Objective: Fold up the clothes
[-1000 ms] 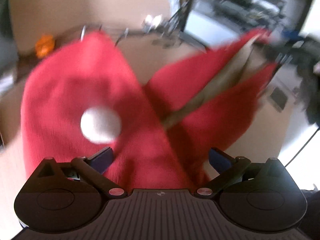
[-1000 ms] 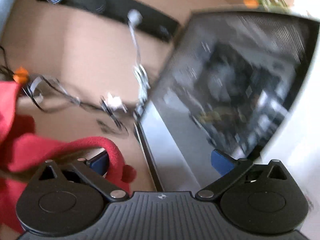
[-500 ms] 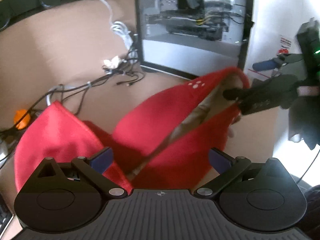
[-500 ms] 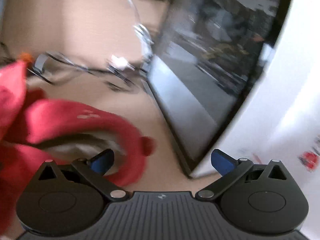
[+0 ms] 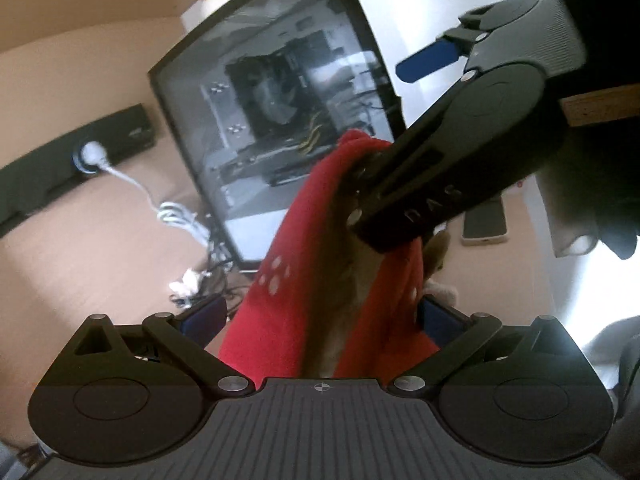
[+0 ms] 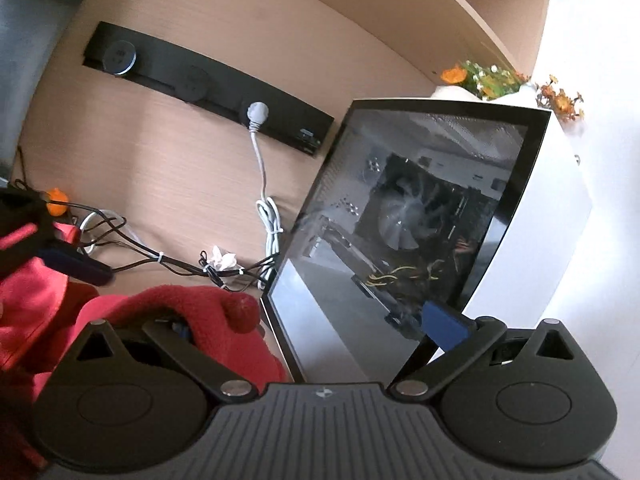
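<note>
A red fleece garment [image 5: 288,300] with white dots and a pale lining hangs in the air in front of the left wrist camera. It runs between the wide-apart blue pads of my left gripper [image 5: 320,316], which is open. Its upper end is hooked over one finger of my right gripper [image 5: 384,128], whose other blue pad stands clear above. In the right wrist view the red garment [image 6: 216,308] wraps the left finger of my open right gripper [image 6: 316,324]. The left gripper's blue fingertip [image 6: 76,266] shows at the far left against red cloth.
A PC tower with a glass side panel [image 6: 420,240] stands close ahead on the wooden desk [image 6: 168,168]. Cables [image 6: 180,264] and a white power cord [image 6: 264,200] run to a black socket strip [image 6: 208,84]. A phone [image 5: 484,224] lies right of the tower. Orange flowers [image 6: 480,76] sit on top of the tower.
The garment has come up off the desk and bunched narrow. My right gripper has swung in close above the left one, still hooked in the cloth. Both cameras now tilt higher toward the tower.
</note>
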{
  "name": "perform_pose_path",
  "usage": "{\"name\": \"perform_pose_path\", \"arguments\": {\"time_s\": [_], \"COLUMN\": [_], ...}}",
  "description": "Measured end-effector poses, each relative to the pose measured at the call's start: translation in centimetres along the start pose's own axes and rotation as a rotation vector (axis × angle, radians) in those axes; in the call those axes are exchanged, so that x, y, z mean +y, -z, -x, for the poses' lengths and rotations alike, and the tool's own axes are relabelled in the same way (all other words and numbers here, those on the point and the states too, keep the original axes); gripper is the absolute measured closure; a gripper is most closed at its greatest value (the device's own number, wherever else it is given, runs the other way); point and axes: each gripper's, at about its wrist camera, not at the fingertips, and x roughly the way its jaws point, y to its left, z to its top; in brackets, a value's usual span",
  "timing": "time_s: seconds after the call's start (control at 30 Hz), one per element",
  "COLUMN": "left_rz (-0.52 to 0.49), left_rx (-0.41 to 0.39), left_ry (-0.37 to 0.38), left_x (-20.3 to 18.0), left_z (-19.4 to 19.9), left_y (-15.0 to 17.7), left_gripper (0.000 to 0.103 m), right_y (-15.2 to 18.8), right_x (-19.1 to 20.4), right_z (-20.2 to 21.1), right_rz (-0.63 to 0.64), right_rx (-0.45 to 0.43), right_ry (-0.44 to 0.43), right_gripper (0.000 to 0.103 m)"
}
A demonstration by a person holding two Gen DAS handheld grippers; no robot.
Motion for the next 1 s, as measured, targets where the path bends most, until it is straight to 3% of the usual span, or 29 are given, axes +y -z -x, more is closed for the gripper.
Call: {"name": "perform_pose_path", "arguments": {"time_s": [0.23, 0.27, 0.3, 0.33, 0.4, 0.47, 0.5, 0.57, 0.7, 0.83, 0.9, 1.0], "left_rz": [-0.033, -0.054, -0.083, -0.106, -0.108, -0.099, -0.096, -0.094, -0.036, 0.037, 0.050, 0.069], "left_rx": [0.034, 0.041, 0.052, 0.075, 0.095, 0.116, 0.126, 0.136, 0.155, 0.177, 0.188, 0.205], "left_ry": [0.114, 0.115, 0.103, 0.092, 0.097, 0.109, 0.108, 0.100, 0.074, 0.045, 0.021, -0.015], "left_x": [-1.0, -1.4, -1.9, -2.3, -2.5, -2.4, -2.4, -2.2, -1.2, 0.0, 0.3, 0.9], "left_z": [-1.8, -2.0, -2.1, -2.3, -2.9, -3.1, -3.2, -3.4, -3.5, -3.8, -3.9, -3.9], "left_y": [0.4, 0.5, 0.7, 0.8, 1.0, 1.0, 1.0, 1.1, 0.7, 0.1, 0.0, -0.3], "left_gripper": [0.000, 0.006, 0.037, 0.050, 0.061, 0.071, 0.073, 0.076, 0.078, 0.078, 0.078, 0.079], "right_y": [0.5, 0.6, 0.8, 1.0, 1.6, 2.6, 3.2, 4.5, 8.2, 13.2, 14.2, 13.2], "right_x": [-0.4, -0.6, -0.8, -0.9, -1.4, -2.8, -3.6, -5.7, -9.7, -10.7, -10.3, -10.0], "right_z": [0.1, -0.1, -0.3, -0.5, -1.0, -1.5, -1.7, -2.0, -3.6, -5.8, -6.0, -5.7], "right_rz": [0.005, 0.003, -0.001, -0.006, -0.025, -0.094, -0.146, -0.304, -0.685, -1.078, -1.160, -1.098], "right_rx": [0.017, 0.024, 0.037, 0.051, 0.088, 0.163, 0.197, 0.243, 0.348, 0.480, 0.489, 0.416], "right_ry": [0.008, 0.008, 0.004, -0.003, -0.050, -0.215, -0.298, -0.384, -0.449, -0.567, -0.594, -0.750], "right_gripper": [0.000, 0.000, 0.000, 0.000, 0.000, 0.000, 0.000, 0.000, 0.000, 0.000, 0.000, 0.000]}}
